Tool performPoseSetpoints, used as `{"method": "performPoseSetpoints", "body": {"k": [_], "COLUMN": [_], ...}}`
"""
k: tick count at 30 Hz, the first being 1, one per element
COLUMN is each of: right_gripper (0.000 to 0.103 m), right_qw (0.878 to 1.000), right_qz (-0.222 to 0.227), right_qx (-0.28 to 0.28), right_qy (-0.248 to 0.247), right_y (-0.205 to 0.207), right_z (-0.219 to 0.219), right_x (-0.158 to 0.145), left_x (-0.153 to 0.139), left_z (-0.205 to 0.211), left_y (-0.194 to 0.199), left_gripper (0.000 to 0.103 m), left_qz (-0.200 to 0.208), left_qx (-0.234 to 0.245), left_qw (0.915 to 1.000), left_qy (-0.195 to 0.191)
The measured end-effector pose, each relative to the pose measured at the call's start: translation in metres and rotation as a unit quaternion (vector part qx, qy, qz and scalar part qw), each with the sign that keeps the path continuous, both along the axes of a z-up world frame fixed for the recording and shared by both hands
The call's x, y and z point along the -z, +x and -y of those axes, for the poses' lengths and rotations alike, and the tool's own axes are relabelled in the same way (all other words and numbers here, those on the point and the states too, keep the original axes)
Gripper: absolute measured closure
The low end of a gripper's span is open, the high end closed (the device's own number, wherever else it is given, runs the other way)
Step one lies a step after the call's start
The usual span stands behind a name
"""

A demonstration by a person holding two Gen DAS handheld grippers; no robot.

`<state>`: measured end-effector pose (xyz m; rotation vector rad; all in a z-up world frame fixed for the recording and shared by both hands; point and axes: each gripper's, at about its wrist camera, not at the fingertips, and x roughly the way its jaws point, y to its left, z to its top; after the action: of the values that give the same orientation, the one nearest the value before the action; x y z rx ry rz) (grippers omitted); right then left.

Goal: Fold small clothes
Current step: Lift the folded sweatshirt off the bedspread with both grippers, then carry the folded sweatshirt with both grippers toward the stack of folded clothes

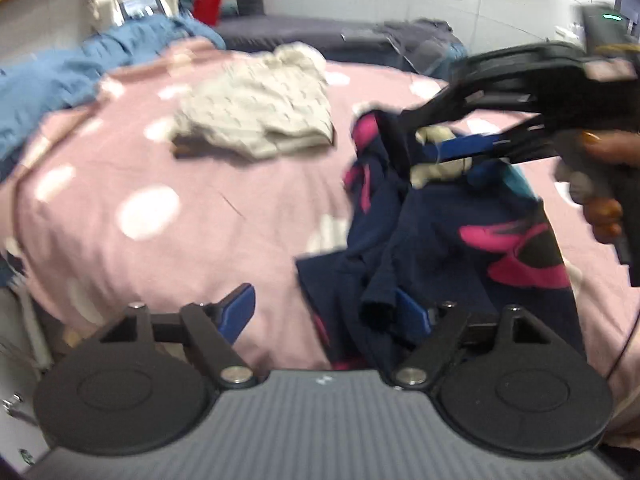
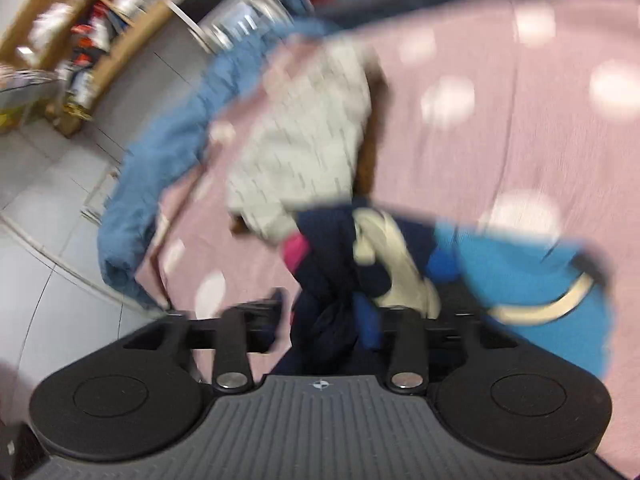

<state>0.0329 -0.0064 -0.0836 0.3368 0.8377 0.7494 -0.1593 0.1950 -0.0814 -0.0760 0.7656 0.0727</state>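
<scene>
A navy garment point(image 1: 432, 236) with pink, blue and cream print hangs bunched over the pink spotted bedcover point(image 1: 200, 208). In the left wrist view my right gripper point(image 1: 424, 140) comes in from the right and is shut on its upper part. My left gripper point(image 1: 332, 312) is open; the garment's lower edge drapes over its right finger point(image 1: 412, 312). In the right wrist view the navy garment point(image 2: 328, 280) sits between the fingers of my right gripper point(image 2: 324, 312), with its blue part point(image 2: 512, 272) to the right. A folded cream patterned garment point(image 1: 260, 116) lies behind; it also shows in the right wrist view point(image 2: 304, 148).
A blue blanket point(image 1: 60, 80) lies crumpled along the bed's left side, also seen in the right wrist view point(image 2: 168, 152). A dark bench point(image 1: 304, 36) with clothes stands behind the bed. A wooden shelf point(image 2: 80, 32) with small items stands on the tiled floor at left.
</scene>
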Motion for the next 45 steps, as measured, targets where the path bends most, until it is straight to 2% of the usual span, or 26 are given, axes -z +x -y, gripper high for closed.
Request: {"method": "performPoseSetpoints", "body": {"k": [2,4,5,6,7,9,11,13,14,16,19,20,21,22,24,26,28,30,33,34,36,37,39,41,44,45], "right_gripper": [0.0,0.0,0.033,0.072,0.078,0.079,0.079,0.08,0.08,0.065,0.047,0.033,0.003,0.0,0.0,0.0,0.0,0.0,0.0,0.0,0.0,0.0,0.0,0.0,0.0,0.0], "right_qw": [0.996,0.986,0.978,0.975,0.977,0.985,0.986,0.989,0.991,0.995,0.998,0.998,0.997,0.996,0.994,0.996,0.997,0.996,0.989,0.987,0.988,0.987,0.987,0.988,0.991,0.992], "right_qz": [0.086,0.147,0.167,0.168,0.152,0.107,0.084,0.059,0.041,0.023,0.034,0.048,0.06,0.07,0.077,0.051,0.004,-0.048,-0.107,-0.111,-0.103,-0.107,-0.11,-0.11,-0.103,-0.102], "right_qx": [0.002,-0.025,-0.029,-0.032,-0.036,-0.044,-0.03,-0.016,-0.011,-0.01,0.006,0.02,0.036,0.054,0.075,0.071,0.073,0.078,0.076,0.078,0.078,0.072,0.069,0.059,0.049,0.046], "right_qy": [-0.016,-0.079,-0.12,-0.142,-0.148,-0.129,-0.139,-0.138,-0.124,-0.099,-0.056,-0.042,-0.032,-0.026,-0.023,-0.026,-0.015,0.02,0.073,0.08,0.085,0.091,0.094,0.086,0.068,0.065], "right_y": [-0.016,-0.028,-0.033,-0.033,-0.03,-0.019,-0.012,-0.006,-0.005,-0.004,-0.013,-0.016,-0.02,-0.024,-0.025,-0.02,-0.015,-0.013,-0.012,-0.015,-0.014,-0.012,-0.005,0.002,0.002,0.003], "right_z": [0.016,0.022,0.022,0.024,0.027,0.034,0.035,0.036,0.038,0.041,0.049,0.055,0.062,0.071,0.085,0.098,0.111,0.121,0.123,0.12,0.112,0.109,0.102,0.099,0.093,0.093], "right_x": [-0.02,-0.029,-0.03,-0.027,-0.021,-0.006,0.012,0.027,0.032,0.036,0.021,0.012,0.003,-0.003,-0.007,0.002,0.021,0.04,0.064,0.065,0.063,0.063,0.063,0.064,0.062,0.063], "left_x": [-0.014,-0.025,-0.029,-0.029,-0.028,-0.016,0.001,0.026,0.035,0.04,0.032,0.024,0.015,0.006,-0.006,-0.01,-0.003,0.008,0.027,0.034,0.049,0.049,0.05,0.053,0.055,0.056], "left_z": [0.006,0.019,0.029,0.039,0.051,0.064,0.063,0.056,0.05,0.043,0.038,0.033,0.027,0.02,0.002,-0.019,-0.035,-0.044,-0.046,-0.045,-0.041,-0.039,-0.037,-0.04,-0.056,-0.061], "left_y": [-0.003,-0.001,0.002,0.007,0.012,0.025,0.033,0.043,0.041,0.032,0.028,0.027,0.025,0.021,0.02,0.032,0.047,0.062,0.087,0.096,0.104,0.1,0.091,0.076,0.053,0.047], "left_gripper": [0.028,0.032,0.033,0.035,0.036,0.038,0.038,0.039,0.039,0.039,0.039,0.036,0.028,0.024,0.007,0.006,0.007,0.009,0.011,0.012,0.015,0.015,0.015,0.015,0.015,0.015], "left_qz": [0.033,0.055,0.06,0.06,0.057,0.044,0.025,-0.002,-0.01,0.012,0.009,0.009,0.015,0.03,0.063,0.066,0.047,0.026,-0.009,-0.036,-0.072,-0.064,-0.062,-0.058,-0.043,-0.042], "left_qx": [0.028,0.073,0.096,0.117,0.132,0.136,0.112,0.088,0.085,0.096,0.1,0.096,0.09,0.085,0.084,0.094,0.104,0.119,0.154,0.157,0.145,0.146,0.159,0.149,0.116,0.111], "left_qw": [0.9989,0.9947,0.992,0.9898,0.9885,0.9895,0.9934,0.996,0.9963,0.9953,0.9949,0.9953,0.9956,0.9954,0.9925,0.9881,0.9846,0.98,0.9673,0.9638,0.9634,0.9642,0.9579,0.9577,0.9511,0.9463], "left_qy": [-0.019,-0.049,-0.056,-0.055,-0.047,-0.018,0.011,0.016,0.003,-0.006,-0.009,-0.014,-0.022,-0.033,-0.063,-0.102,-0.133,-0.158,-0.201,-0.212,-0.214,-0.212,-0.231,-0.239,-0.283,-0.301]}}
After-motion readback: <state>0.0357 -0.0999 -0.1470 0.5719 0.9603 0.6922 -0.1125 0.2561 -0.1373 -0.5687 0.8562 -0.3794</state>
